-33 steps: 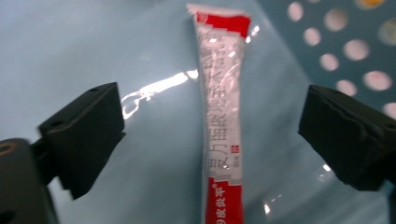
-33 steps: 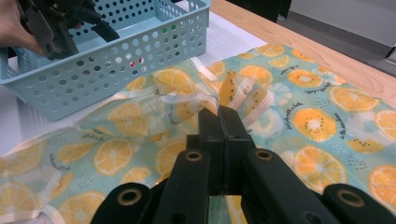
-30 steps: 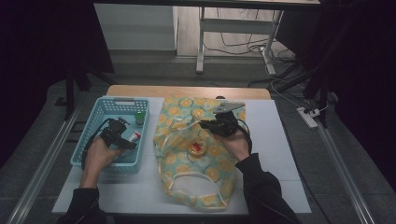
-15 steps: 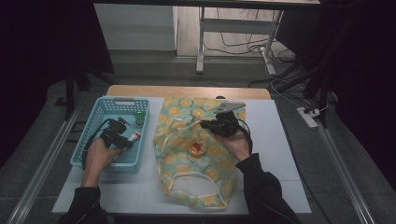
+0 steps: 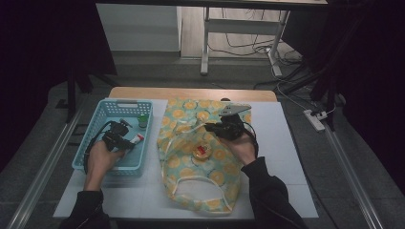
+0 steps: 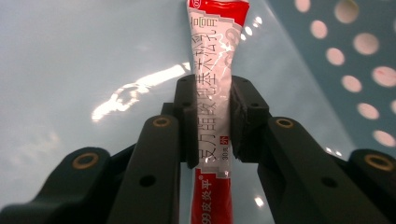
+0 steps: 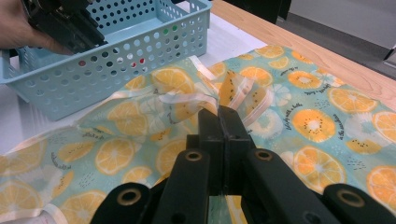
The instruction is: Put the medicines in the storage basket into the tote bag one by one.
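A red and white tube with printed text is clamped between the pads of my left gripper, just above the floor of the light blue basket. In the high view the tube sticks out to the right of that gripper. My right gripper is shut on a raised fold at the edge of the orange-slice print cloth bag. The bag lies flat in the middle of the table, with the right gripper over its upper part.
A small green-capped bottle stands at the basket's far right. A small round red and yellow item rests on the bag. A white mat covers the table; its wooden far edge shows behind.
The left gripper has shifted slightly inside the basket with the tube in it. The right gripper has stayed on the bag's edge.
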`<state>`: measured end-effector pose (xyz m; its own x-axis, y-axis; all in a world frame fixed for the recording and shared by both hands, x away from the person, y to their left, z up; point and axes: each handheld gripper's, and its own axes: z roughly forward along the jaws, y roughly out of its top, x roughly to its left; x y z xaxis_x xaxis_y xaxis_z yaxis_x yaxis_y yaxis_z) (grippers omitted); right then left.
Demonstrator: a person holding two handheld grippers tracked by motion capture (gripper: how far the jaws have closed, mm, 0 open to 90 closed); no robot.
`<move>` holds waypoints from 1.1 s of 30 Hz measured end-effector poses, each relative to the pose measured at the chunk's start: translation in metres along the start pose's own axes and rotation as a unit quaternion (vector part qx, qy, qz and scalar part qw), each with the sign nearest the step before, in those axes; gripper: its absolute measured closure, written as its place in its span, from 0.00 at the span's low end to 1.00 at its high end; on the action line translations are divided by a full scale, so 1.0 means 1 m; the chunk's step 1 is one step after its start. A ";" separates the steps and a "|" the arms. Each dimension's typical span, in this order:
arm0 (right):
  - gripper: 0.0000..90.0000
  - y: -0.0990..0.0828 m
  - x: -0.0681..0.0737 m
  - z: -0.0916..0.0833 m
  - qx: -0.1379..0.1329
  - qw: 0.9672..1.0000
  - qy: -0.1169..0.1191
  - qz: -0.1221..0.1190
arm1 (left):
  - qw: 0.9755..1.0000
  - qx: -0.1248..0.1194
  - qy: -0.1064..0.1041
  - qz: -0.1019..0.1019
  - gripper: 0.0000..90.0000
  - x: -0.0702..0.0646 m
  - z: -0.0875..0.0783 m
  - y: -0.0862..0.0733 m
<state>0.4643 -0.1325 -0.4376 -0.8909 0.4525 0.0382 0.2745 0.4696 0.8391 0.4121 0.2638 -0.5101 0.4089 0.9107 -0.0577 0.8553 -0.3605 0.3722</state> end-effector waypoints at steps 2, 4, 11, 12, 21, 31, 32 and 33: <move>1.00 0.000 0.000 0.000 -0.001 1.000 0.001 -0.001 | 1.000 -0.010 0.003 -0.010 0.83 0.002 -0.004 0.000; 1.00 0.001 0.001 0.000 -0.002 1.000 0.001 -0.001 | 1.000 -0.018 0.006 -0.015 0.83 0.004 -0.007 -0.001; 1.00 0.001 0.003 0.001 0.000 1.000 0.001 -0.004 | 0.999 -0.045 0.005 -0.018 0.83 0.007 -0.013 -0.004; 1.00 0.001 0.003 0.001 0.000 1.000 0.001 -0.004 | 0.999 -0.048 0.004 -0.019 0.83 0.006 -0.014 -0.003; 1.00 0.003 0.003 -0.001 -0.004 1.000 0.000 -0.006 | 0.996 -0.088 -0.003 -0.016 0.83 0.004 -0.024 -0.002; 1.00 0.003 0.003 -0.002 -0.006 1.000 0.002 -0.004 | 0.991 -0.124 -0.030 -0.034 0.83 0.002 -0.040 -0.003; 1.00 0.003 0.003 -0.002 -0.006 1.000 0.002 -0.004 | 0.991 -0.127 -0.032 -0.033 0.83 0.001 -0.042 -0.003; 1.00 0.003 0.003 -0.002 -0.006 1.000 0.002 -0.003 | 0.990 -0.129 -0.035 -0.034 0.83 0.000 -0.044 -0.002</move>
<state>0.4619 -0.1313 -0.4342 -0.8942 0.4463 0.0349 0.2643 0.4634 0.8458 0.3963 0.2738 -0.4708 0.3815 0.9119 -0.1511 0.7753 -0.2267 0.5896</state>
